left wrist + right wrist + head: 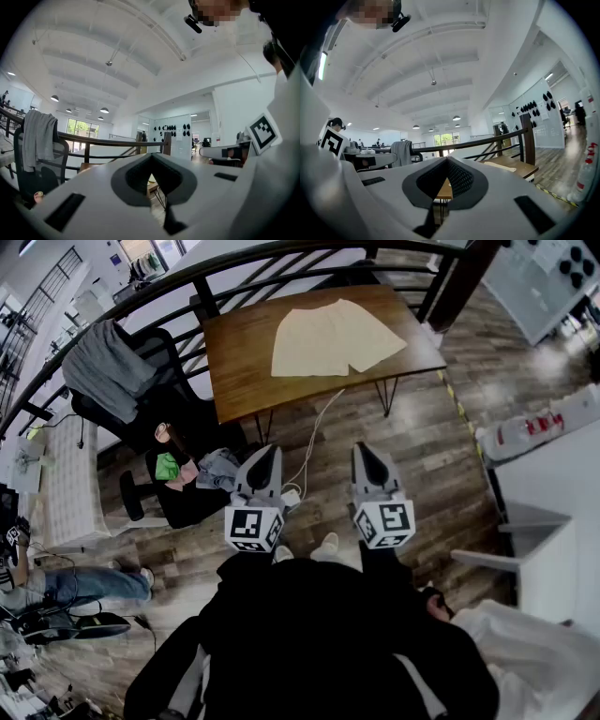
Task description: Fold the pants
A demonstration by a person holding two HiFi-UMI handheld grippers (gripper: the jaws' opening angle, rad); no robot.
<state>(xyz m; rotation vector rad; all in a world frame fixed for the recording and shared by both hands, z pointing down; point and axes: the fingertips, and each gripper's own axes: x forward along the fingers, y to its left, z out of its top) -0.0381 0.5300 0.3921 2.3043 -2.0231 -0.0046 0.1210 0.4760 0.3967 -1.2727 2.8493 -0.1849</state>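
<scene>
The pants (336,337) lie spread flat on the wooden tabletop (244,362) in the upper middle of the head view, well apart from both grippers. They look like a pale short pair. The notch between the legs seems to face the lower edge of the frame, and the waistband seems to face the railing (234,259).

The left gripper (270,450) and the right gripper (364,448) hang side by side at the centre of that view, over the plank floor, pointing level toward the tabletop. Each gripper view shows its own jaws pressed together with nothing between them: left gripper (151,157), right gripper (447,162).

No fold has begun, so the step in hand is, by my judgement, the approach.

- **Path:** Walk up square to the near long edge of the tabletop. A white cable (314,442) trails across the floor right on that path. A black chair (141,381) draped with a grey garment stands to the left. Step over the cable and stay clear of the chair.
- **Jaws:** Spread both pairs before lowering, not after.
- **Grasp:** Bring the grippers down at the two corners of one end of the pants, one on each side. Pinch only the cloth and do not scrape the wood.
- **Fold:** The fabric looks thin and limp, so lift both corners evenly. Otherwise the fold may skew or drag the whole piece toward the edge.
</scene>
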